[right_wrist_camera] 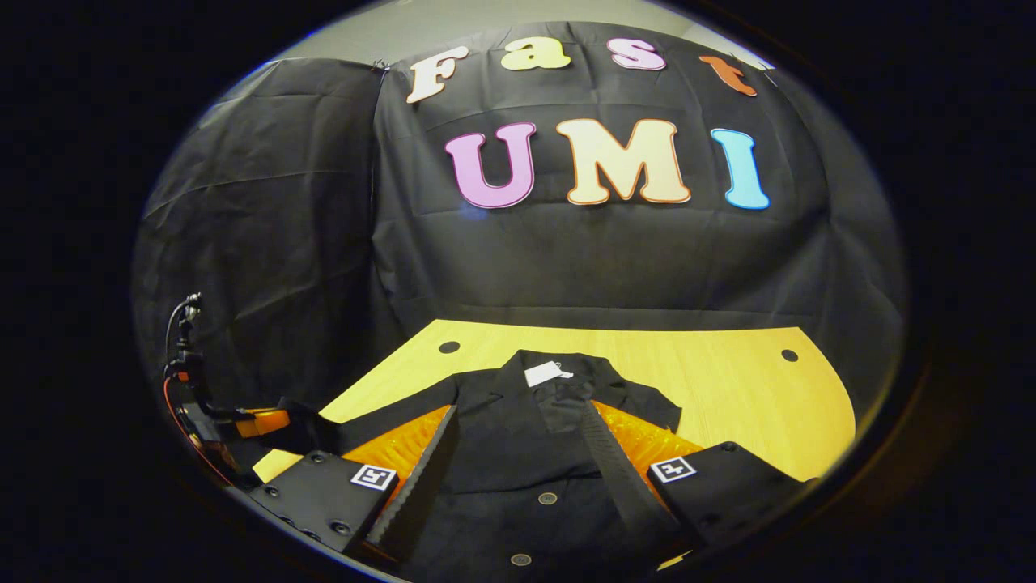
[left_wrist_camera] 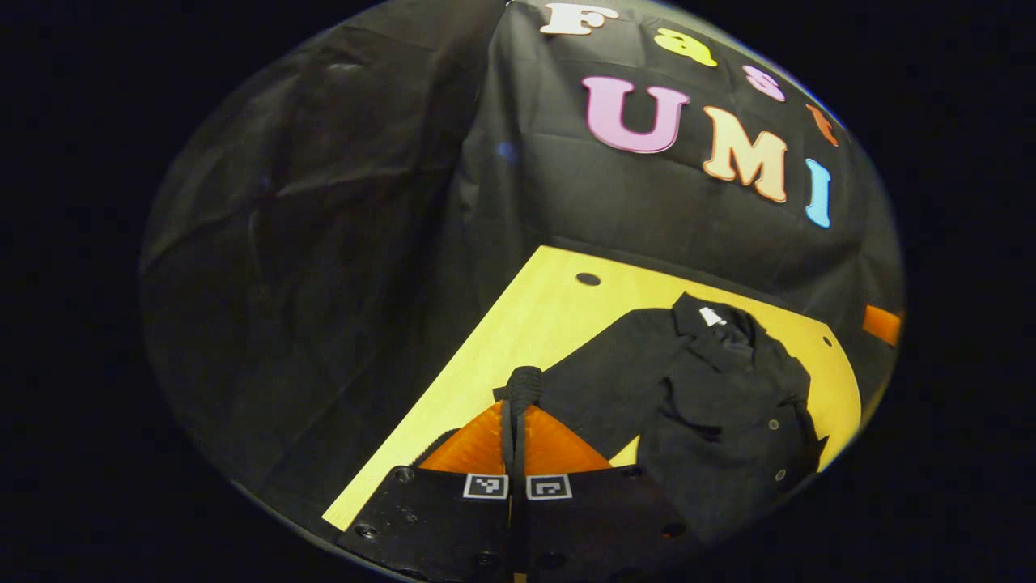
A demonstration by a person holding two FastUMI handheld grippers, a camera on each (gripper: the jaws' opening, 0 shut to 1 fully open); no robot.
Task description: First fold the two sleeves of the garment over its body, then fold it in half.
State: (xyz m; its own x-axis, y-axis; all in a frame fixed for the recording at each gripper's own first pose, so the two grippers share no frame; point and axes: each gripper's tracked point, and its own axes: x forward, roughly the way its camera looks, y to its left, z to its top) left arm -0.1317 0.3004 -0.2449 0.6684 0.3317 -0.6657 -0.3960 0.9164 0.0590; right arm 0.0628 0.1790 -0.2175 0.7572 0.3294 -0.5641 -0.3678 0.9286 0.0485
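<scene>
A black button-up jacket lies flat on the yellow table, collar toward the booth wall, with a white tag at the neck. My left gripper is shut on the cuff of one sleeve, which stretches from the shoulder out to the fingers. In the right gripper view, my right gripper stands wide open above the jacket's chest, one finger on each side of the collar and touching no cloth. The left gripper shows there at the left, holding the sleeve end.
Bare tabletop lies to the right of the jacket, with round holes near the back corners. The black cloth wall rises right behind the table. A cable rises from the left gripper's body.
</scene>
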